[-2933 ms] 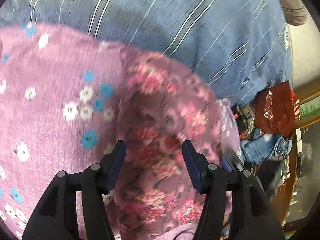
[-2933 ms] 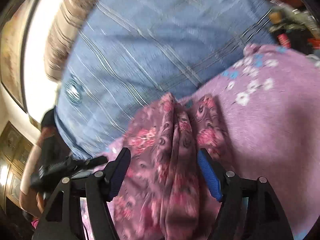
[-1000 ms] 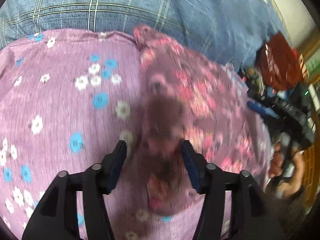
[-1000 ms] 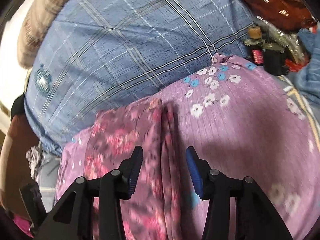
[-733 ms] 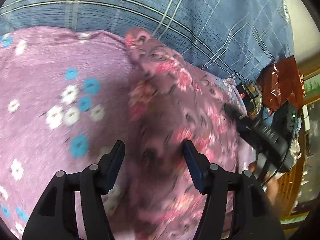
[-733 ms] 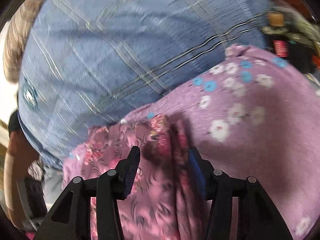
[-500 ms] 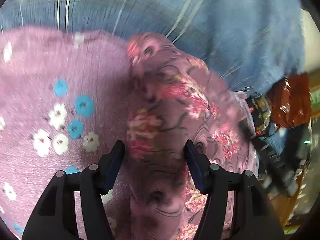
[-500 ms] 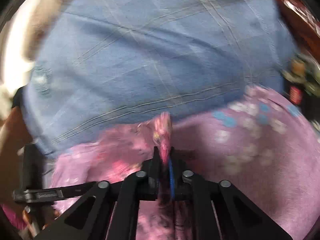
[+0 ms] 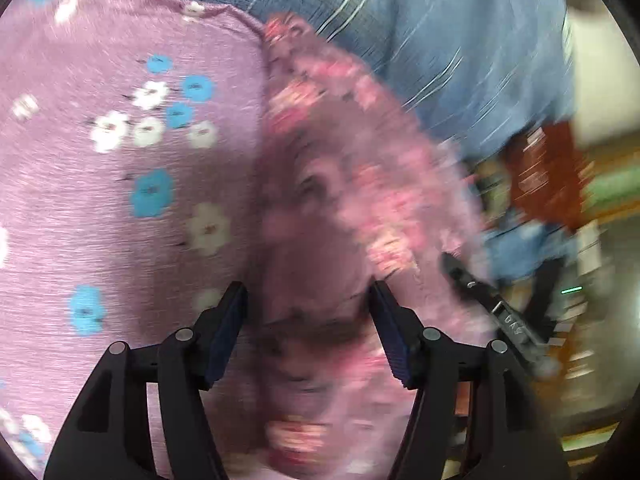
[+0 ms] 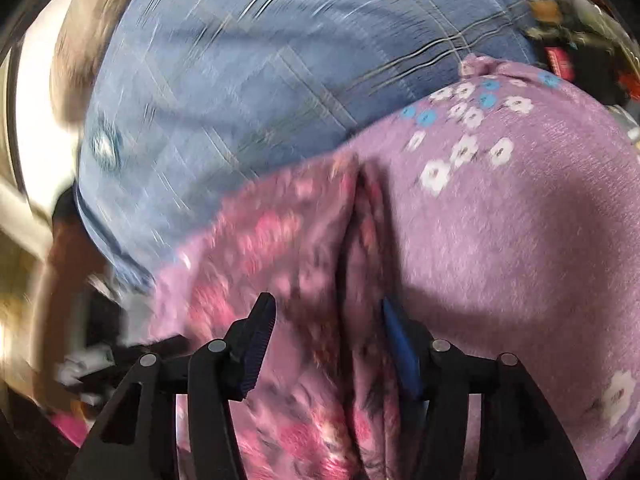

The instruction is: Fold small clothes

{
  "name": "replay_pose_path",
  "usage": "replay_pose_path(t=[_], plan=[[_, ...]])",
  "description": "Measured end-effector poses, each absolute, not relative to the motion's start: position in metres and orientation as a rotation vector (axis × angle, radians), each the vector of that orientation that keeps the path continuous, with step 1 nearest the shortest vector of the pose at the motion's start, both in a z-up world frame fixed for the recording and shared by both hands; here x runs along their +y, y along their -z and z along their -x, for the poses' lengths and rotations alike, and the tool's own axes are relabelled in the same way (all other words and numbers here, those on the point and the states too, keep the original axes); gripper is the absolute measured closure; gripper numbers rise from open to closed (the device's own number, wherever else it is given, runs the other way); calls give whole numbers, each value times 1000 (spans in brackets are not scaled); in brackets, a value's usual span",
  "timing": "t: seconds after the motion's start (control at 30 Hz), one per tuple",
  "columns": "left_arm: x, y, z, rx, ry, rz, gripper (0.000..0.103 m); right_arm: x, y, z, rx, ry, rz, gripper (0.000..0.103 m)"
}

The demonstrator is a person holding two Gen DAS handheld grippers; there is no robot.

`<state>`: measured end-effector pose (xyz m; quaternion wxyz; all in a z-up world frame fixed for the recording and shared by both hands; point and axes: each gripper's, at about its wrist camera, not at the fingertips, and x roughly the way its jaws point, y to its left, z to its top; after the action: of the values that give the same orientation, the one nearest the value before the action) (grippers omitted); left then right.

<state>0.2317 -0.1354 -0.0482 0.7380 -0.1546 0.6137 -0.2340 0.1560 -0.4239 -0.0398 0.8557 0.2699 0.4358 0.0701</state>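
Note:
A small dark-pink garment with a red flower print (image 9: 360, 160) lies bunched on a larger purple cloth with white and blue flowers (image 9: 120, 200). My left gripper (image 9: 308, 292) hovers open over the garment's near part, and the pads do not press it. In the right wrist view the same garment (image 10: 260, 248) shows a long upright fold beside the purple cloth (image 10: 500, 220). My right gripper (image 10: 327, 302) straddles that fold; its jaws are opening, with the fold loose between them. The picture is blurred by motion.
Both cloths rest on a blue checked bedsheet (image 9: 460, 40). Off the bed's right side are a red bag (image 9: 548, 176) and a blue cloth heap (image 9: 532, 248). A brown striped pillow (image 10: 88, 40) lies at the far left. Bottles and clutter (image 10: 560, 40) stand at the back right.
The right gripper closed on the garment's fold half a second ago; now its jaws stand apart and it has sunk. The left gripper stayed open and dropped closer to the garment.

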Motion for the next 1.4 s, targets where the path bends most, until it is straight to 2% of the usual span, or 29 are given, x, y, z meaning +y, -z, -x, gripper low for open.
replay_pose_path(t=[0.03,0.07,0.17,0.2,0.23,0.27,0.3,0.4,0.43,0.47,0.5,0.67,0.73,0.77,0.8,0.87,1.07,1.4], plan=[[-137,49,-229,1350,509,320,41,-408,39,-157,950,-123,-424,81],[-131,47,-226,1345,509,353,41,-403,32,-152,930,-118,-394,82],[-122,53,-220,1340,495,403,38,-418,24,-132,823,-145,-528,83],[-120,53,-218,1336,502,404,38,-419,31,-131,847,-127,-510,82],[-121,50,-217,1344,500,395,38,-416,46,-134,933,-101,-462,79],[-121,47,-216,1351,497,395,39,-416,51,-133,943,-98,-452,78],[-118,43,-216,1352,508,407,40,-420,47,-129,918,-96,-466,69],[-111,30,-218,1318,553,470,40,-436,30,-124,881,-96,-552,65],[-111,28,-220,1313,569,494,35,-444,26,-121,841,-107,-597,61],[-113,28,-222,1317,579,504,28,-450,26,-121,824,-118,-643,47],[-115,30,-223,1326,587,510,24,-454,28,-123,825,-123,-668,41],[-140,53,-226,1409,596,484,23,-446,61,-140,881,-208,-752,39],[-146,47,-222,1365,584,440,27,-439,60,-138,844,-263,-742,39],[-148,42,-219,1338,578,408,43,-431,59,-142,860,-287,-715,47],[-151,36,-218,1310,567,369,51,-426,56,-142,859,-269,-671,63],[-155,26,-213,1253,559,302,72,-418,44,-139,841,-228,-543,81],[-148,-1,-191,1128,507,216,76,-402,19,-119,776,-187,-471,84],[-72,-37,-142,1062,467,285,76,-339,-24,-86,722,-270,-424,85]])
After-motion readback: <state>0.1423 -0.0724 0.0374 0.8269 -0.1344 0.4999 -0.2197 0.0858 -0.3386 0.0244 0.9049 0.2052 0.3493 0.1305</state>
